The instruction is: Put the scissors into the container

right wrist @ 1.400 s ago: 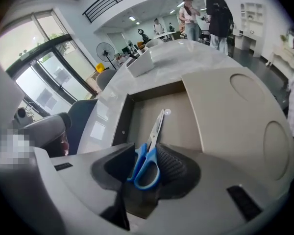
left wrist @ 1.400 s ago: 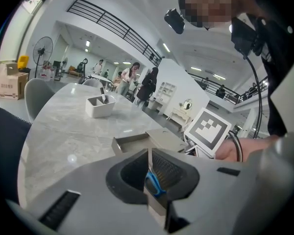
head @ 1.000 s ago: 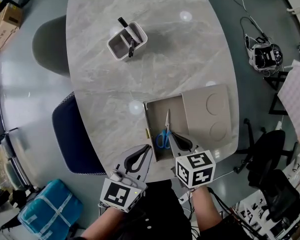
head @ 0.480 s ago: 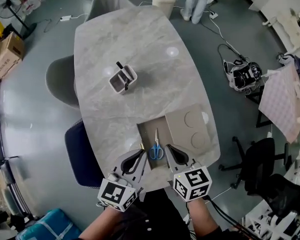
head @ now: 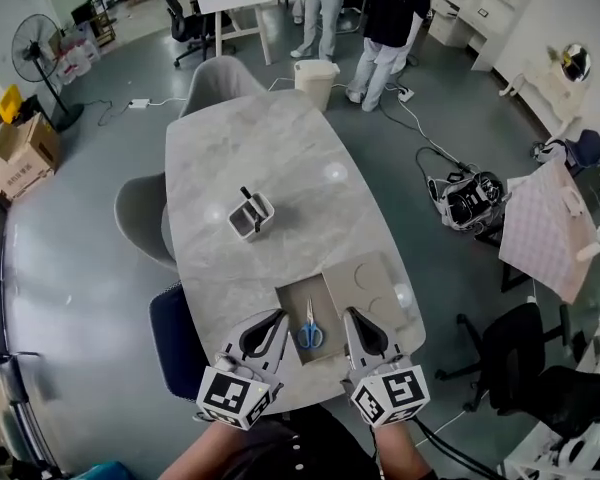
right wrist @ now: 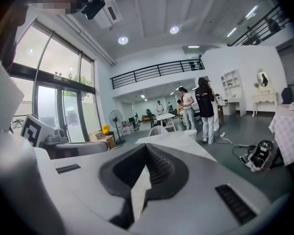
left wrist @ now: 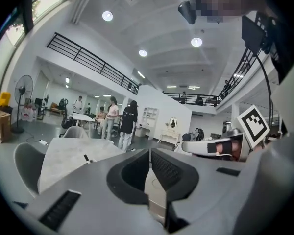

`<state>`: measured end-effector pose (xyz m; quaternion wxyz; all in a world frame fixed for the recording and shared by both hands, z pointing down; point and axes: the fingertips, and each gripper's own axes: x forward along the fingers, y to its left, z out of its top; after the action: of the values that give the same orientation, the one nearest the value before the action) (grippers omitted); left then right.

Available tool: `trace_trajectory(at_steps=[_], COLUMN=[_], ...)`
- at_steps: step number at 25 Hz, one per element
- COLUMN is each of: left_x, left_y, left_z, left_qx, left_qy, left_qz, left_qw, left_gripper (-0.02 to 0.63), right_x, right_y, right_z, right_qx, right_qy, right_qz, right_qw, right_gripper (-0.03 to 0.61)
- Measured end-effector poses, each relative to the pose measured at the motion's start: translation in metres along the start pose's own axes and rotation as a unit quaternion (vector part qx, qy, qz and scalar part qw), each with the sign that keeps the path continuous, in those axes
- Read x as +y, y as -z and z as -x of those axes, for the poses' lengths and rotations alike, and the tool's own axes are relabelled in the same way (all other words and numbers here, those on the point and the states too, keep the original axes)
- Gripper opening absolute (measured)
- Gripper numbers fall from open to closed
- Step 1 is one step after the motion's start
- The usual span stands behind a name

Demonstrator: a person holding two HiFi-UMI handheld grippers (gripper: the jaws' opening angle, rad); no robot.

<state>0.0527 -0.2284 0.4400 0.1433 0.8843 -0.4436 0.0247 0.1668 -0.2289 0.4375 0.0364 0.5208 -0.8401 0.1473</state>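
Blue-handled scissors lie inside an open shallow box near the front edge of the grey marble table. The white container, with a black pen standing in it, sits at the table's middle left, far from the scissors. My left gripper hovers just left of the box, shut and empty. My right gripper hovers just right of the scissors, also shut with nothing in it. Both gripper views look level across the room, over shut jaws on the left gripper and the right gripper.
The box lid lies right of the box. Grey chairs and a blue chair stand along the table's left side. Beyond the far end are people and a bin. Bags lie on the floor at the right.
The head view has lifted and pulled back, so the table looks smaller and more of the room shows. Both grippers stay shut beside the box; the scissors have not moved.
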Motion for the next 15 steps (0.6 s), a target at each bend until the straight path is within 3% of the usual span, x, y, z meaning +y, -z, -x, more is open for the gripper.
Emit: trace_trajectory(at_steps=[9, 15], left_x=[-0.007, -0.013], left_y=[-0.047, -0.059], left_z=[0.023, 0.039], left_qx=[-0.046, -0.069], left_qy=[-0.015, -0.027], left_qz=[-0.039, -0.063], left_qw=[0.9981, 0.9952], left_gripper=[0.025, 0.025], right_x=[0.009, 0.012], right_y=[-0.040, -0.045], right_z=[0.032, 0.041], right_qx=[-0.069, -0.080], right_qy=[0.038, 0.052], right_qz=[0.028, 0.040], right_qw=[0.997, 0.995], right_gripper=[-0.003, -0.003])
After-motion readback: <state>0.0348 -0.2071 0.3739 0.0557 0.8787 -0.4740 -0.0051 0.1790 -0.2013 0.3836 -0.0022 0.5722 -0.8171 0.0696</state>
